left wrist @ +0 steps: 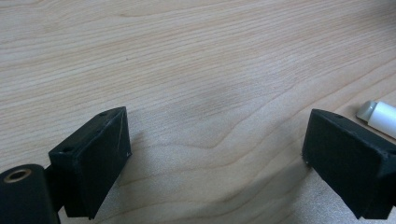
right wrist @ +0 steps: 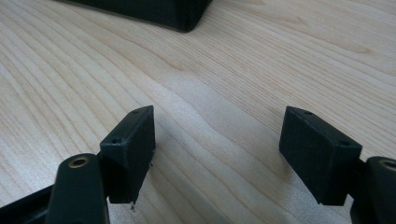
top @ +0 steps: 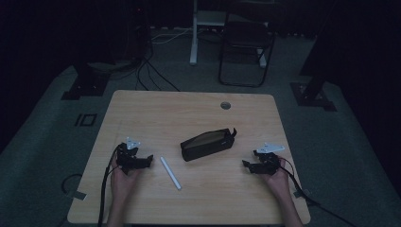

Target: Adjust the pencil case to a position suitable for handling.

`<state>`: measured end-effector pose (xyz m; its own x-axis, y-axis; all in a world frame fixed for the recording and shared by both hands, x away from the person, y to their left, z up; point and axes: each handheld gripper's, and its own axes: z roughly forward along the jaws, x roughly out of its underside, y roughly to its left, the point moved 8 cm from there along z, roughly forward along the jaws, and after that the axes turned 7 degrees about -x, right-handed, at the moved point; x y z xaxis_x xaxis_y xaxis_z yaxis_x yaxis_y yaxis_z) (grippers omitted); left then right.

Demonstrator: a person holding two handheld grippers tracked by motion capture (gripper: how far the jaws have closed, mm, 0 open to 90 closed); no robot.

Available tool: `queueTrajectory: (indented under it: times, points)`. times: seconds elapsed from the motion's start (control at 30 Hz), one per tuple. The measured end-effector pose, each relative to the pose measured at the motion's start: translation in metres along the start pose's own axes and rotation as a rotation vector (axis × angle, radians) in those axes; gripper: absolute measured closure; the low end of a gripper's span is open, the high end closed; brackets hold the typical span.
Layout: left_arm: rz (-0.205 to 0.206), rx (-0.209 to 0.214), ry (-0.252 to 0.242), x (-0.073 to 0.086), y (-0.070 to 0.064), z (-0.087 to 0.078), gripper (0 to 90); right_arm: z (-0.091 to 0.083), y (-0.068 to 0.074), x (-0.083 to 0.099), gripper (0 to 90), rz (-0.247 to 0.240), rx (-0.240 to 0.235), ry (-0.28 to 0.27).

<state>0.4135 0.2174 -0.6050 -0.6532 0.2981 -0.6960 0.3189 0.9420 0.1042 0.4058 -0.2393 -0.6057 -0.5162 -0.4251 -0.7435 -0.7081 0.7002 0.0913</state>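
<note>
A light wooden table [top: 142, 113] sits in a dim room, seen from above. Near its middle lies a dark zipped pencil case [top: 208, 144], set at a slant; every place below is told from this case.

To the left of the case, and a little nearer the person, lies a white marker [top: 170, 173], also slanted, apart from the case with bare wood between them.

Farther left of the case, past the marker, a hand holds the left gripper [top: 147, 161] low over the table. Its jaws point toward the marker and stand wide apart, gripping nothing. In the left gripper view, the left gripper [left wrist: 215, 156] has plain wood grain between its two black jaws, and the capped end of the marker [left wrist: 379, 114] lies on the table just beyond the outer edge of one jaw, outside the gap and not touching it.

To the right of the case, well apart from it, the other hand holds the right gripper [top: 246, 164], jaws pointing back toward the case. In the right gripper view, the right gripper [right wrist: 217, 144] is also spread wide and empty, over bare wood. A corner of the pencil case [right wrist: 159, 11] lies farther ahead of the jaws, clear of them.
</note>
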Motion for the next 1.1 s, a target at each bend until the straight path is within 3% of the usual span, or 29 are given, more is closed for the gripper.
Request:
queueTrajectory:
  times: [0.17,0.23,0.37,0.6,0.67,0.7,0.8,0.93,0.97,1.0,1.1]
  points:
    - [-0.017,-0.019,0.001,-0.001,0.001,0.001,8.3,0.0,0.0,0.0,27.0,0.001,0.001,0.0]
    - [-0.044,-0.045,0.011,-0.001,-0.002,0.0,8.4,0.0,0.0,0.0,27.0,0.005,0.005,-0.001]
    - [-0.031,-0.031,0.006,-0.001,-0.007,-0.005,22.3,0.0,0.0,0.0,27.1,0.009,0.011,-0.002]
    - [-0.041,-0.039,0.031,0.0,-0.009,-0.009,26.4,-0.003,-0.006,-0.001,46.3,0.067,0.046,-0.034]
    - [-0.052,-0.047,0.041,0.0,-0.007,-0.012,38.7,-0.005,-0.008,-0.002,48.8,0.103,0.041,-0.036]
    - [-0.062,-0.043,0.043,0.0,-0.006,-0.012,39.4,-0.005,-0.008,-0.003,48.8,0.116,0.044,-0.039]
    - [-0.075,-0.022,0.042,-0.001,-0.007,-0.015,39.0,-0.009,-0.008,-0.014,48.2,0.123,0.061,-0.066]
    - [-0.073,-0.013,-0.009,-0.01,-0.012,-0.026,38.7,-0.014,-0.007,-0.031,47.3,0.117,0.085,-0.101]
    - [-0.056,-0.015,-0.037,-0.017,-0.017,-0.032,37.4,-0.015,-0.005,-0.047,46.6,0.126,0.081,-0.134]
    - [-0.021,-0.037,-0.059,-0.023,-0.022,-0.038,36.6,-0.015,-0.005,-0.052,46.6,0.124,0.078,-0.138]
    - [-0.003,-0.035,-0.075,-0.03,-0.03,-0.042,35.8,-0.012,-0.004,-0.062,46.5,0.124,0.075,-0.145]
